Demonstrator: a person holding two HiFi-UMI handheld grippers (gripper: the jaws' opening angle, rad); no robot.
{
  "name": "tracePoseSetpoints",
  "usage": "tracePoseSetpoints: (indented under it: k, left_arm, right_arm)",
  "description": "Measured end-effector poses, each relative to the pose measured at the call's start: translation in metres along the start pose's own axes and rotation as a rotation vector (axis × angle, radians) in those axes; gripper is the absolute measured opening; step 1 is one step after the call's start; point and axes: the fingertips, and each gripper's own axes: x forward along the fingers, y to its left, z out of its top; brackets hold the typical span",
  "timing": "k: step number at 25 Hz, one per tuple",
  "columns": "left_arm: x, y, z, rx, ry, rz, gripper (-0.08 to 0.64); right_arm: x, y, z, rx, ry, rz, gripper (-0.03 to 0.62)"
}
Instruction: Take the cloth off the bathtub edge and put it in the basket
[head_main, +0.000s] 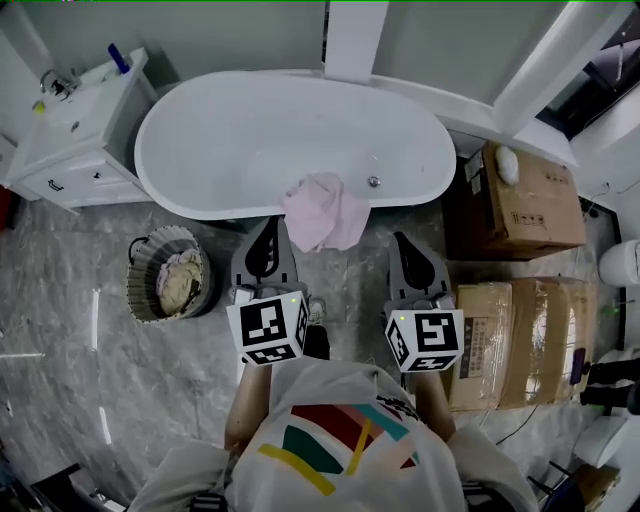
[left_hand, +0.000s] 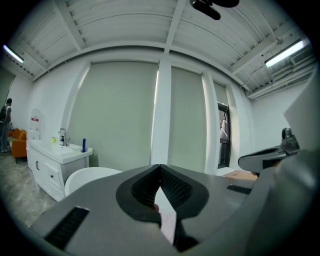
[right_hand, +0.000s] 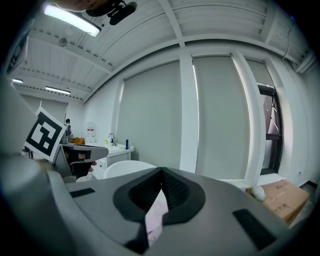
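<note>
Left gripper (head_main: 270, 230): my jaws closed, empty | right gripper (head_main: 402, 242): closed, empty | pink cloth (head_main: 325, 210): draped over bathtub (head_main: 200, 140) edge, between my tips | basket (head_main: 140, 275): floor, leftward.

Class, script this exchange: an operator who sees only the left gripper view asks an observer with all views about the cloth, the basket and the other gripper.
Operator: Where is the cloth?
Observer: The pink cloth hangs over the near edge of the bathtub, just ahead of the left gripper and slightly to its right.
Operator: And the basket?
Observer: The basket stands on the floor to the left of the left gripper, with beige laundry inside.
Operator: Is the right gripper holding anything?
Observer: No, the right gripper is shut and empty.
</note>
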Motion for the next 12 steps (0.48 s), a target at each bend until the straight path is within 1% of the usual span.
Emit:
tracePoseSetpoints:
  k: [4,8,12]
  left_arm:
    - [0.054,0.026,0.015,0.003,-0.002,0.009,0.017]
    - [0.091,0.045,0.018,0.008,0.011,0.017,0.017]
    - [0.116,0.042,0.01,0.011,0.043,0.015,0.018]
  right_arm:
    - [0.054,-0.013,0.01,0.023,0.01,-0.01,0.012]
    - [0.089,-0.022,0.01,0.05,0.021,-0.029,0.012]
    - [0.107,-0.037,0.016,0.065,0.006,-0.038,0.012]
